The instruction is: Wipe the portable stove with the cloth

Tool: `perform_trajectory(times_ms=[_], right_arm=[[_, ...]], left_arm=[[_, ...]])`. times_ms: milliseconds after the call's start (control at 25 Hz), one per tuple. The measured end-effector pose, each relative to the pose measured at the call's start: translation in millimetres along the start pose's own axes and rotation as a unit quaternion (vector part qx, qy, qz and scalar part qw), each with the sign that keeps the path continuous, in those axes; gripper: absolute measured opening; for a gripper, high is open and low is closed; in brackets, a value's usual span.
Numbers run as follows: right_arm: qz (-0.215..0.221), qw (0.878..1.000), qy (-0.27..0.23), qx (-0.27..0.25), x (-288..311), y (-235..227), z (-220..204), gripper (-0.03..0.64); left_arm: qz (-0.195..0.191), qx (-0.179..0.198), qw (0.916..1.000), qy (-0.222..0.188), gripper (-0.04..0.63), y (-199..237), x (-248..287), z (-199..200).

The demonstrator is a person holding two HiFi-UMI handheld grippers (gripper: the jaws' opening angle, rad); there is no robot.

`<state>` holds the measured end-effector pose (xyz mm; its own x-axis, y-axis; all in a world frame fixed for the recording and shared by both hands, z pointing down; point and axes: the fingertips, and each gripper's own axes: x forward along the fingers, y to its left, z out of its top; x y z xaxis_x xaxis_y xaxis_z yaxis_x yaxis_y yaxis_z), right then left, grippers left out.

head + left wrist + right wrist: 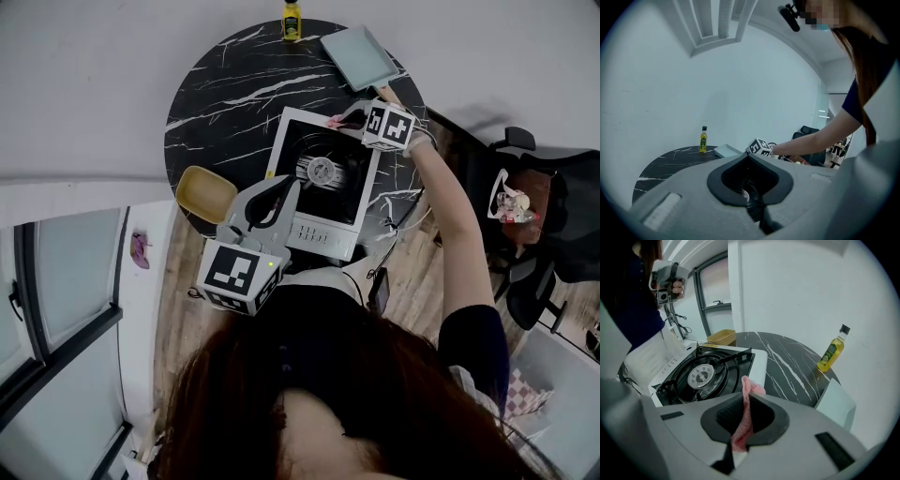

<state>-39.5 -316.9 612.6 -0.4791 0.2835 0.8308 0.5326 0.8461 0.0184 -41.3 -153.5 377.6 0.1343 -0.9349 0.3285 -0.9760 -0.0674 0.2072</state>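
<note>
Right gripper (749, 392) clamped on pink cloth (742, 425) at far corner of portable stove (319, 230), stove on black marble table (225, 84), left gripper (749, 157) jaws together, empty, over stove's near-left edge, oil bottle (292, 21) at far rim.

oil bottle (292, 21) | grey tray (359, 56) | yellow dish (205, 194) | black marble table (225, 94)

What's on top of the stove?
The portable stove carries a round burner in a black grate; the right gripper holds the pink cloth at its far corner. The left gripper covers its near left edge.
</note>
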Motion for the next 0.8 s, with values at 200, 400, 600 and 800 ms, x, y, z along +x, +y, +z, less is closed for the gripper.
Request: perform_trajectory(times_ms=[200, 400, 600, 800], right_arm=[[0.006, 1.0, 0.002, 0.001, -4.3, 2.3, -7.0, 0.026], [0.01, 1.0, 0.006, 0.005, -8.9, 3.4, -12.6, 0.026], [0.016, 1.0, 0.015, 0.011, -13.8, 5.3, -21.7, 0.026], [0.02, 1.0, 0.02, 0.014, -18.7, 6.2, -30.3, 0.026]], left_arm=[[-0.004, 0.002, 1.0, 0.003, 0.012, -2.1, 3.1, -1.1], [-0.009, 0.004, 0.9999, 0.005, 0.012, -4.4, 6.3, -1.2], [-0.013, 0.005, 0.9999, 0.006, 0.012, -6.5, 7.7, -2.3], [-0.018, 0.006, 0.9998, 0.008, 0.012, -8.7, 10.4, -2.5]])
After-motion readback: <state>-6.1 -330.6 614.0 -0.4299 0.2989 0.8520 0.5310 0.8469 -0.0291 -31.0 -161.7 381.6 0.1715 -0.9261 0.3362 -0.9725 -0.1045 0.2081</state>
